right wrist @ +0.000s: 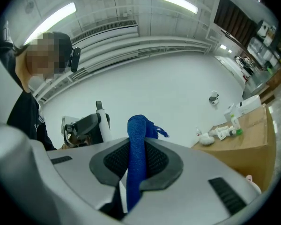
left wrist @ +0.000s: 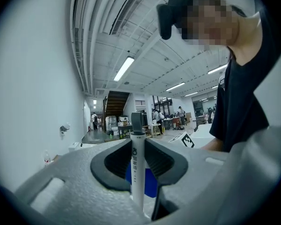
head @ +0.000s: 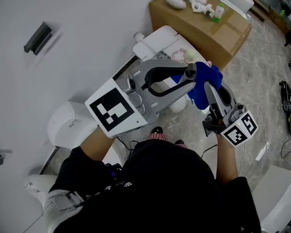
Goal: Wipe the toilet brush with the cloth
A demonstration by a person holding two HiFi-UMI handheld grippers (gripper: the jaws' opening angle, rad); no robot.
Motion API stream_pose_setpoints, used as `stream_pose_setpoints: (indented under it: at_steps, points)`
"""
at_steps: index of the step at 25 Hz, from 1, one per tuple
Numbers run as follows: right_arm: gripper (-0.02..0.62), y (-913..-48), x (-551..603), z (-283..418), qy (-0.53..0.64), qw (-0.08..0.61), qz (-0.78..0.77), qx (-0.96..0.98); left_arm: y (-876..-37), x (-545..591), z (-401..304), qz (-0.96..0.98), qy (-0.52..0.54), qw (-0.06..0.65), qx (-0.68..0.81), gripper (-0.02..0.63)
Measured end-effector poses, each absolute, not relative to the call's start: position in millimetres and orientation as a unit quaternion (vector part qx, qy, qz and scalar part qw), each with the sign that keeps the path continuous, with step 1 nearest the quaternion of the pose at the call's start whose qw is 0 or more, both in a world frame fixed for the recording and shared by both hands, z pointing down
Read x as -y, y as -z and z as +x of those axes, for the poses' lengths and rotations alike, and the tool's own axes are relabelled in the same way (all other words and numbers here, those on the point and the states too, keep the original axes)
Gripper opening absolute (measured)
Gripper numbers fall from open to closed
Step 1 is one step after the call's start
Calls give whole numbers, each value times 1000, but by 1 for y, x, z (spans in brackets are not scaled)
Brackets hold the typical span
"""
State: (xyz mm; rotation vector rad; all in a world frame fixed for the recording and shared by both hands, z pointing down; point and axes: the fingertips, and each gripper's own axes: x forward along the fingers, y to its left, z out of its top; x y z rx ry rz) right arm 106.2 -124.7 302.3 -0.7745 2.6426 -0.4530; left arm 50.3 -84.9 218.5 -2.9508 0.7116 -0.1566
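Observation:
The toilet brush's white handle with its grey cap stands upright between the jaws of my left gripper, which is shut on it. In the left gripper view the gripper clamps the handle just below the cap. My right gripper is shut on the blue cloth, which bunches against the handle's right side. The right gripper view has the cloth pinched between that gripper's pads, with the handle to the left. The brush head is hidden.
A white toilet stands against the wall ahead. A cardboard box with toys and a small bottle is at the back right. A white round bin sits at the left. Cables lie on the floor at the right.

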Motion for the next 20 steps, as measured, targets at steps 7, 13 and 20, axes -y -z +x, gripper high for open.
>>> stream_pose_setpoints:
  at_steps: [7,13,20]
  points:
    - [60,-291,121,106,158,158,-277,-934,-234,93,45,-967,56,40,-247,92]
    - [60,-279,114,108,145,161,-274,-937,-246,98,40,-963,68,36,-258,92]
    - [60,-270,105,111,123,159,-268,-942,-265,101,35,-961,85,30,-260,92]
